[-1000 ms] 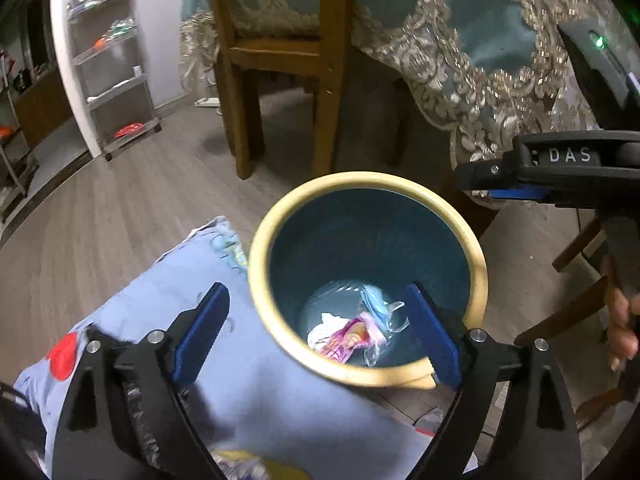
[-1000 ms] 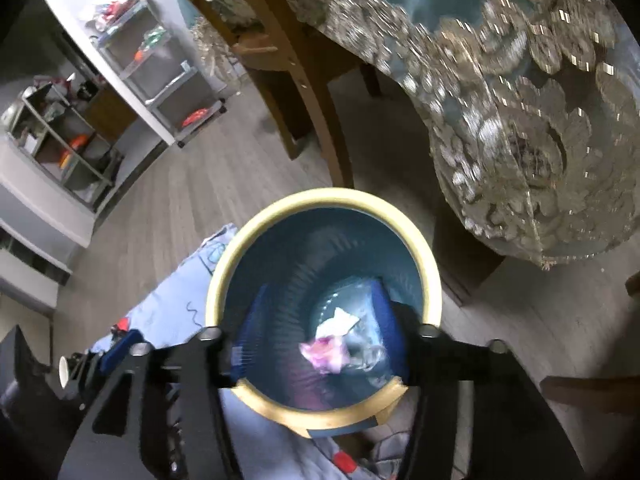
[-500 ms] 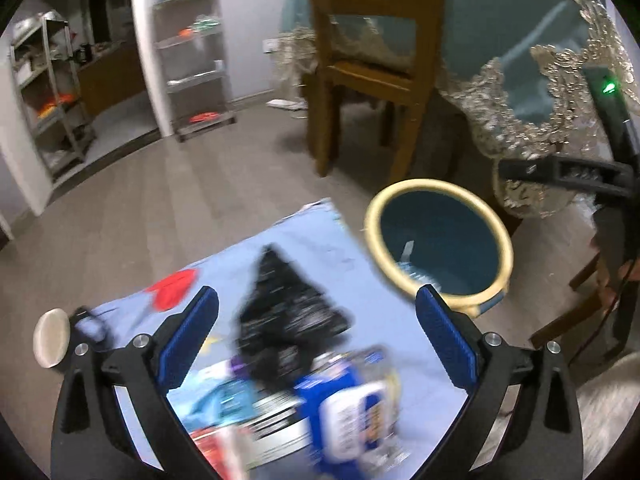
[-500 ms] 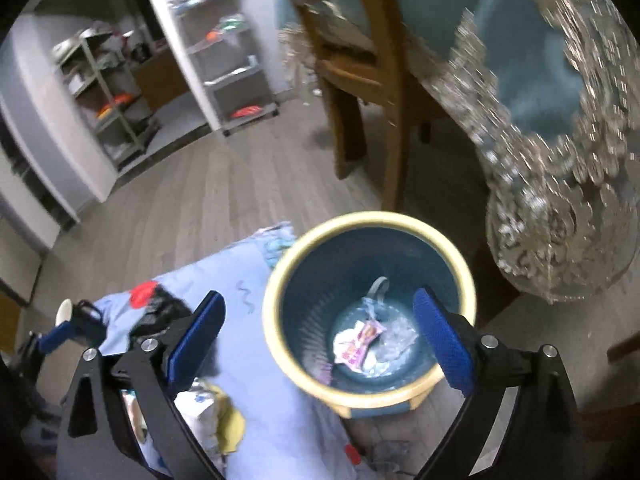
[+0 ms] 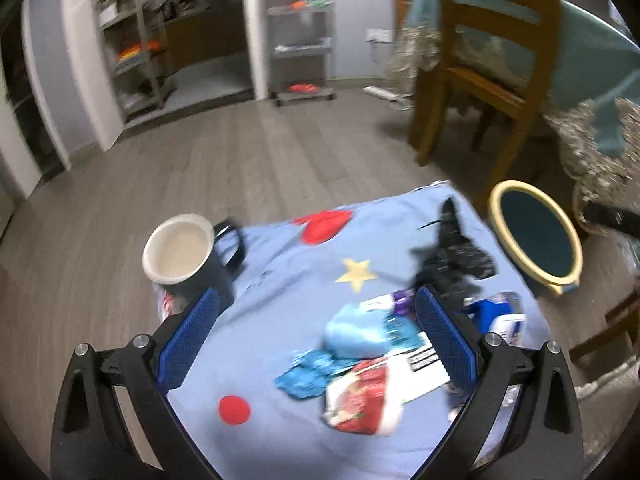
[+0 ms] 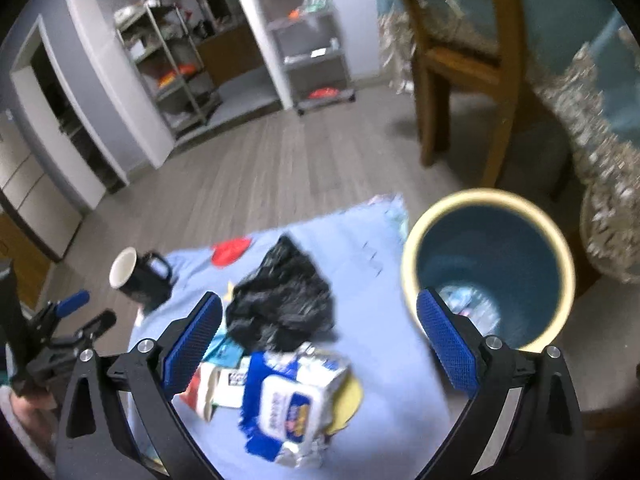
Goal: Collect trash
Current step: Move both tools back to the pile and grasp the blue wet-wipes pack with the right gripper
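Both grippers back from bin [image 6: 490, 216] to blue cloth [image 5: 280, 280]. Left gripper [image 5: 316, 340] spread, empty, above blue wrapper [image 5: 356, 330]. Right gripper [image 6: 318, 338] spread, empty, above black bag [image 6: 282, 300]. Drop done; next pick pending.

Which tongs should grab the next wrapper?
Probably left. The left tongs are open right over the wrappers; the right tongs, also open, frame the black bag and pack.
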{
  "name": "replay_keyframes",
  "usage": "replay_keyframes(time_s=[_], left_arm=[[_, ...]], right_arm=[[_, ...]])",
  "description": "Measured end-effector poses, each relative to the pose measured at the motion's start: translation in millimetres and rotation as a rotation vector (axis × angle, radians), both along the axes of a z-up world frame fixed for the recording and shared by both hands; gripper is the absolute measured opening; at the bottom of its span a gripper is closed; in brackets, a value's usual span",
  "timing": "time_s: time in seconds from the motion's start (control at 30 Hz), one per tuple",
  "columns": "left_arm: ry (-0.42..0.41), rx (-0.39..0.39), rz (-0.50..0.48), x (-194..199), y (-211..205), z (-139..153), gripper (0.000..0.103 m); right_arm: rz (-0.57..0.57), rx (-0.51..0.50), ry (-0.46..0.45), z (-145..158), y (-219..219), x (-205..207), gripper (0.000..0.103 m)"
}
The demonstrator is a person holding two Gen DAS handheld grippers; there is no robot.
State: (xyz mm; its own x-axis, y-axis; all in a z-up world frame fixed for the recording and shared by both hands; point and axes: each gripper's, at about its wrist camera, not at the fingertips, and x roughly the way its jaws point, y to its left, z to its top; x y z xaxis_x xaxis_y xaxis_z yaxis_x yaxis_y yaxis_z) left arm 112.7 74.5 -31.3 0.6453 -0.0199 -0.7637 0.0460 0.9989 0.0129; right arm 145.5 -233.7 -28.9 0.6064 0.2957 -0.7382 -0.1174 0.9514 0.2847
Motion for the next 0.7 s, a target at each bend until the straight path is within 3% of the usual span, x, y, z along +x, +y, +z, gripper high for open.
replay_keyframes(time_s=[0.17,0.27,0.37,0.7], left_arm=[[0.048,-0.012,0.023,6.7,20.0,-26.5,0.097],[0.055,-0.003,0.024,10.3,19.5,-34.3,0.097],[0.078,-0.006,0.011,13.6,14.2,-44.5,0.097],[0.128,0.063,-0.082,23.8,-13.8,-70.0,0.097]], right_arm=[[-0.04,0.063,0.157,-53.5,24.6,-11.1,0.097],[-0.049,0.048,0.238,-81.7,34.5,-14.9,0.097],[-0.032,-0.006,0.271,-94.6,43.9,-15.2,0.097],[-0.009,0.008,0.358,-123.2,49.1,-5.4,0.097]])
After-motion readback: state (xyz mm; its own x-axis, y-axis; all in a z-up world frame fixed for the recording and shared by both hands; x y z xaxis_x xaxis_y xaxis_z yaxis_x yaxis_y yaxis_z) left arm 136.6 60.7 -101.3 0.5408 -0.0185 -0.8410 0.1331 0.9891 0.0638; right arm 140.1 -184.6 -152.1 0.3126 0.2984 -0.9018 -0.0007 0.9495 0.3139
